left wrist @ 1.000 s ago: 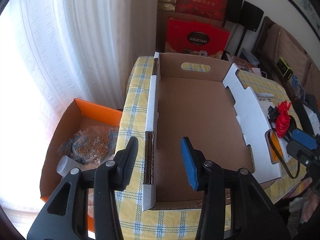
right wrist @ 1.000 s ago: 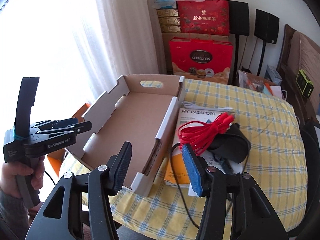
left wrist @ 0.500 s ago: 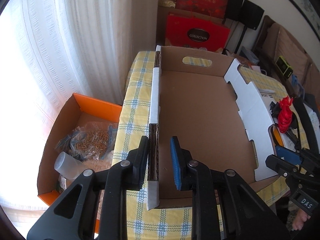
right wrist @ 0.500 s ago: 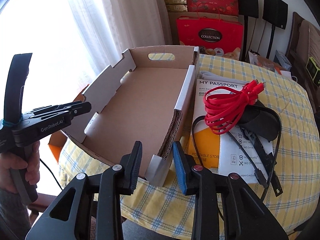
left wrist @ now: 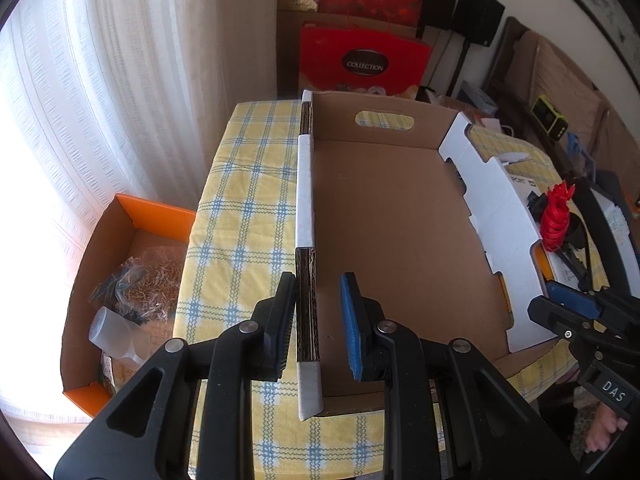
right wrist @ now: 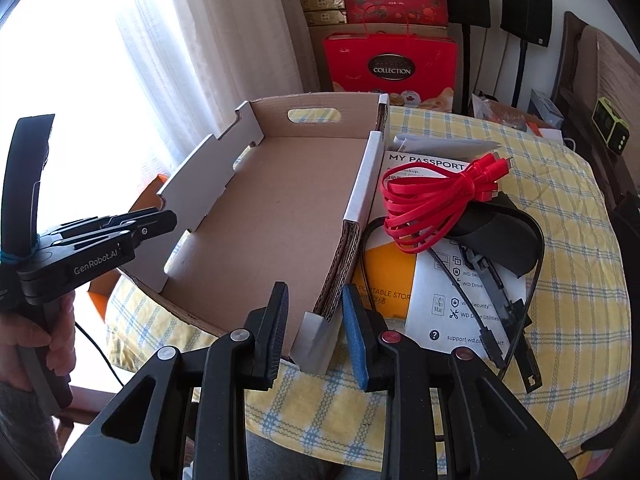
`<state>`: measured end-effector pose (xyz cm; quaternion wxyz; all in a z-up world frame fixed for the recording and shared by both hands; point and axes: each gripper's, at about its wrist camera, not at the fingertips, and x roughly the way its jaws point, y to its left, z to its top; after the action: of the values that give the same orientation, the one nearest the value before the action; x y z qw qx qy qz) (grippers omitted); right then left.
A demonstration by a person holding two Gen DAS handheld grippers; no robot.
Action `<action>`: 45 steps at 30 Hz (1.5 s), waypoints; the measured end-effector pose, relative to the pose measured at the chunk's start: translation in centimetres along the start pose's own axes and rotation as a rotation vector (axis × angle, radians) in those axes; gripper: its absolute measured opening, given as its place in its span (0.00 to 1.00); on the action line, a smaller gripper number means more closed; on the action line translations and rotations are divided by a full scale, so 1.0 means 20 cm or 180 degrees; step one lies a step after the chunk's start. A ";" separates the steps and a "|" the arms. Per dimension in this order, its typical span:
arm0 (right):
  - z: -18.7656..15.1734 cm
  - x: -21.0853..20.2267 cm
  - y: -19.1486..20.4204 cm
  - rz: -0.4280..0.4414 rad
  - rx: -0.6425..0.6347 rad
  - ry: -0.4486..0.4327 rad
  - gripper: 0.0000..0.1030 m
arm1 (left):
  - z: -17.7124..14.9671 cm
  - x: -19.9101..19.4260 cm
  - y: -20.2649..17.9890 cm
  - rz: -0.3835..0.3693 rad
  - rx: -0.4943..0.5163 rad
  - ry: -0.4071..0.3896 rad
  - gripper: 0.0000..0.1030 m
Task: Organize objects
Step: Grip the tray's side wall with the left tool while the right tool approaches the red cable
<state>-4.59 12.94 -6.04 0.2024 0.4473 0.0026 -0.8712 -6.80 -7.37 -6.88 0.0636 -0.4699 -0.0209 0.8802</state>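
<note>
An empty cardboard box (left wrist: 400, 220) with white-faced walls sits on the yellow checked tablecloth (left wrist: 240, 200). My left gripper (left wrist: 318, 312) is shut on the near end of its left wall (left wrist: 306, 208), black pad outside and blue pad inside. My right gripper (right wrist: 316, 320) is shut on the near end of the right wall (right wrist: 360, 208), by the grey corner flap. Right of the box lie a red cable bundle (right wrist: 436, 196), a black pouch (right wrist: 500, 240) and a thin black cable (right wrist: 488, 320), all on a "My Passport" package (right wrist: 424, 280).
An orange carton (left wrist: 132, 240) with bags and a plastic bottle stands on the floor left of the table. Red gift bags (left wrist: 364, 64) and black speakers (right wrist: 524, 8) stand behind it. A green clock (right wrist: 610, 132) is at the far right. A hand (right wrist: 36, 340) holds the left gripper.
Both grippers' jaws narrowed from wide open onto the box's side walls. In the left wrist view the box has then slid right over the cloth with the grippers.
</note>
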 end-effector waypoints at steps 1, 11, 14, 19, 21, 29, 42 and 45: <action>0.00 -0.01 -0.02 -0.0015 0.0027 -0.0006 0.27 | 0.00 0.00 -0.02 -0.0019 0.0021 0.0003 0.20; -0.03 -0.08 -0.21 -0.0119 0.0223 -0.0042 0.25 | 0.00 0.02 -0.21 -0.0143 0.0140 -0.0011 0.20; -0.04 -0.09 -0.22 -0.0120 0.0235 -0.0042 0.25 | 0.00 0.02 -0.22 -0.0126 0.0157 -0.0019 0.20; -0.03 -0.08 -0.18 -0.0157 0.0170 -0.0057 0.25 | 0.00 0.02 -0.18 -0.0154 0.0075 -0.0016 0.20; -0.02 -0.07 -0.16 -0.0123 0.0141 -0.0050 0.25 | -0.01 0.02 -0.15 -0.0138 0.0031 -0.0021 0.20; 0.00 -0.02 -0.10 -0.0099 0.0086 -0.0054 0.25 | 0.00 0.02 -0.08 -0.0111 -0.0019 -0.0017 0.20; 0.02 -0.20 -0.23 -0.0059 0.0174 -0.0265 0.46 | 0.01 -0.13 -0.08 0.0329 -0.0045 -0.0382 0.62; 0.03 -0.28 -0.29 -0.0116 0.0247 -0.0358 0.49 | 0.04 -0.22 -0.12 0.0202 0.0059 -0.0507 0.69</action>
<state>-4.24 20.17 -2.23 0.1689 0.4050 -0.0345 -0.8979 -4.89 -5.47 -2.55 0.0382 -0.3982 -0.0028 0.9165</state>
